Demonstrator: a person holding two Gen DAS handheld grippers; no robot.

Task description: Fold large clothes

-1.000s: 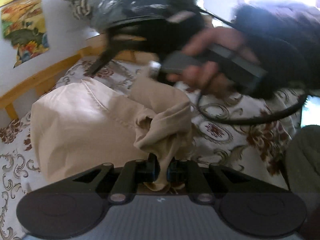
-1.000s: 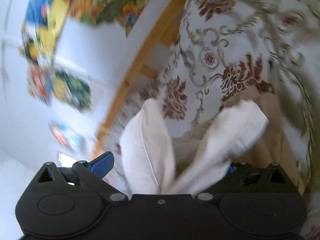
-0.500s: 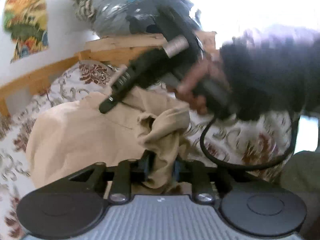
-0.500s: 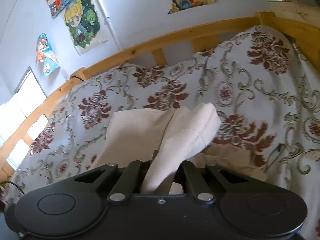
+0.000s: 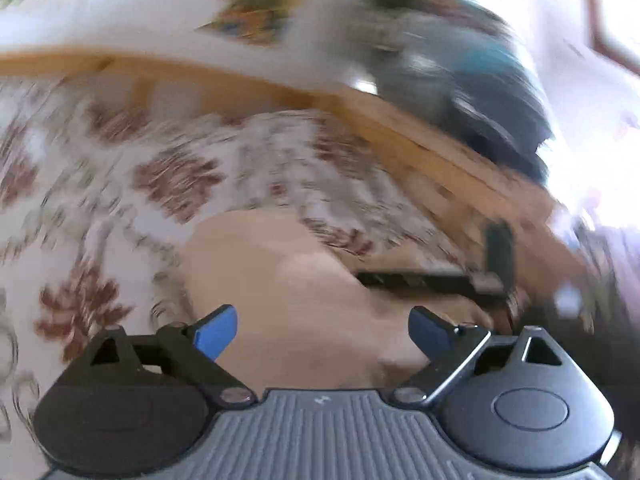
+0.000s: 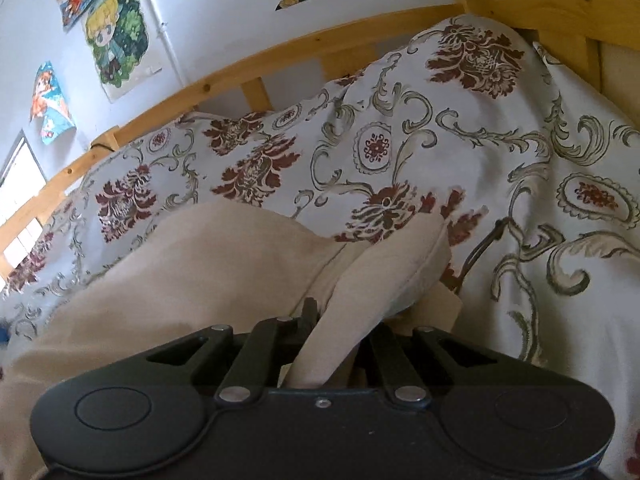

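A beige garment (image 6: pixel 208 264) lies bunched on a floral bedspread (image 6: pixel 460 152). My right gripper (image 6: pixel 334 328) is shut on a folded flap of this cloth, which rises between its jaws and bends to the right. In the blurred left wrist view the same beige garment (image 5: pixel 288 280) lies under my left gripper (image 5: pixel 324 330); its jaws are opening, wide apart, blue pads (image 5: pixel 214 332) not pressing the cloth. The other gripper's dark body (image 5: pixel 432 278) shows to the right there.
A wooden bed rail (image 6: pixel 280 52) runs along the far side of the bed, with posters (image 6: pixel 116 32) on the white wall behind. A dark bundle (image 5: pixel 480 92) rests on the rail in the left wrist view. A window (image 6: pixel 20 184) is at the far left.
My left gripper let go of the beige cloth, opened wide and swung sideways with a roll. My right gripper closed on a flap of the garment and sank toward the bed.
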